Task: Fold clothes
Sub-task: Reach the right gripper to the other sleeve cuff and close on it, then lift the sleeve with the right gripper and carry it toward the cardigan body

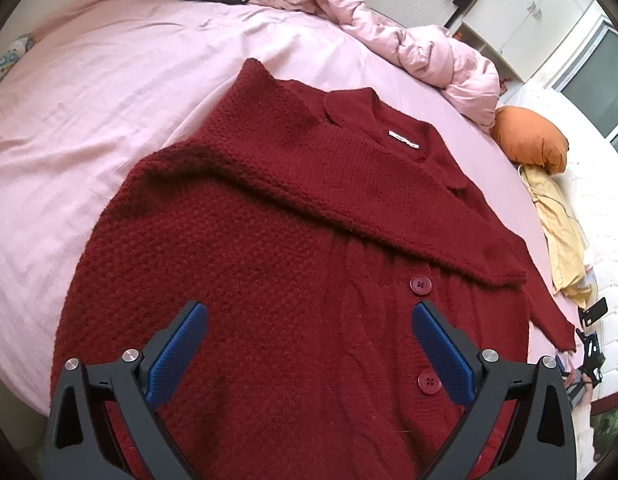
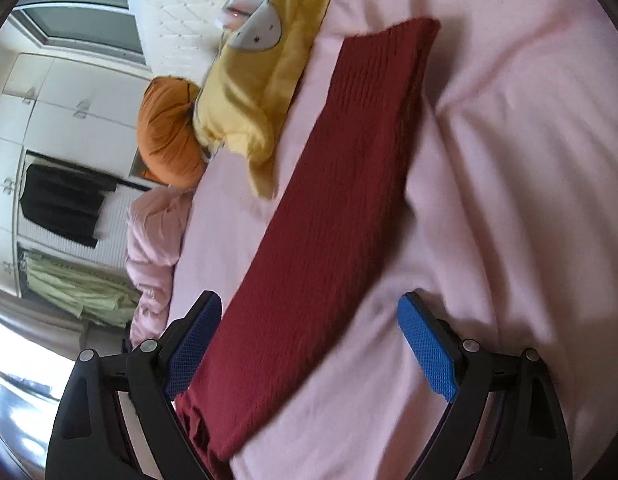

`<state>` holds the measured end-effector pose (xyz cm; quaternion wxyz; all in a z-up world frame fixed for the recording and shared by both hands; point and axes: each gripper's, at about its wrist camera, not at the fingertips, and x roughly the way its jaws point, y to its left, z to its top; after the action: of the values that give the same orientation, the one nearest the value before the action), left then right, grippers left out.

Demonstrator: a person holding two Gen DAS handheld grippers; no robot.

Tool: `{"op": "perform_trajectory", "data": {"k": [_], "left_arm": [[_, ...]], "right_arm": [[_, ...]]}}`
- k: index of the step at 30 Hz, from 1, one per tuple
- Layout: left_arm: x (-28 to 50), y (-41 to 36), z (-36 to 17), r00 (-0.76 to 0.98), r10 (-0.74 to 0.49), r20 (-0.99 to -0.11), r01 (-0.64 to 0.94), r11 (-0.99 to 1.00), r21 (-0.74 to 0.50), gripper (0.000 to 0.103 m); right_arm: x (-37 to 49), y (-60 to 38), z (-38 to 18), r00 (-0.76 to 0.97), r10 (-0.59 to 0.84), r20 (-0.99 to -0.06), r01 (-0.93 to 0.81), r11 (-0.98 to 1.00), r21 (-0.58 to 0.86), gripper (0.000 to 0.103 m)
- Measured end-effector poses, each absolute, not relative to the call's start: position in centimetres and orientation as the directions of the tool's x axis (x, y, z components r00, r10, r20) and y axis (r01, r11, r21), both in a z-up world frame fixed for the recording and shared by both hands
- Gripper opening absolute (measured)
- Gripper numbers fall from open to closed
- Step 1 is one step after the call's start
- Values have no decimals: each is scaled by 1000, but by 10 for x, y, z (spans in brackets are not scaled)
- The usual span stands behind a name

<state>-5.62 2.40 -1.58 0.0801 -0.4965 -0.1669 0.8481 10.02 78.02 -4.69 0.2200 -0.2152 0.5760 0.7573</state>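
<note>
I am folding a dark red cardigan [image 1: 309,240] that is lying flat on the pink bed [image 1: 109,100], one sleeve already laid across its chest. My left gripper [image 1: 309,356] is hovering over the buttoned front, fingers apart and empty. My right gripper [image 2: 309,348] is wide apart too, gripping nothing, over the other sleeve [image 2: 341,184], which is stretching out on the sheet. To do this well, I am aiming to pinch that sleeve near its cuff and bring it over smoothly, avoiding bunching.
</note>
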Motion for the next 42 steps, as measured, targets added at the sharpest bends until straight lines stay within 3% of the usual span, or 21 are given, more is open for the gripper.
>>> {"op": "perform_trajectory", "data": {"k": [8,26,27,28,29,30,32,33,36,39,42], "left_arm": [[-55,23,-16,-500,318,-805,32,-923,-384,102],[-58,26,-20,-485,319,-814,39,-922,-384,102],[-58,26,-20,-484,318,-815,40,-923,-384,102],[-58,26,-20,-484,317,-815,43,-922,-384,102],[-58,26,-21,-484,315,-816,46,-922,-384,102],[-59,27,-21,-482,314,-818,48,-923,-383,102],[-59,29,-22,-478,311,-821,47,-925,-378,102],[-59,29,-21,-478,309,-822,46,-926,-375,102],[-60,30,-21,-475,309,-824,44,-927,-373,102],[-59,31,-21,-478,311,-821,44,-926,-376,102],[-59,31,-22,-479,313,-820,43,-925,-378,102]], "right_arm": [[124,831,-68,-901,89,-424,-424,25,905,90],[80,864,-61,-910,73,-407,-408,6,913,88],[77,864,-60,-908,70,-414,-416,-10,910,83],[76,865,-62,-887,69,-457,-459,-26,888,62],[77,866,-68,-861,64,-504,-506,-23,862,23],[84,866,-82,-840,63,-538,-539,8,842,8],[99,865,-96,-911,82,-405,-405,17,914,8],[101,862,-96,-921,83,-381,-383,-18,923,8],[91,855,-87,-889,92,-449,-458,-118,881,8],[89,854,-86,-882,97,-462,-471,-134,872,8],[76,846,-75,-831,91,-548,-552,-242,798,8]]}}
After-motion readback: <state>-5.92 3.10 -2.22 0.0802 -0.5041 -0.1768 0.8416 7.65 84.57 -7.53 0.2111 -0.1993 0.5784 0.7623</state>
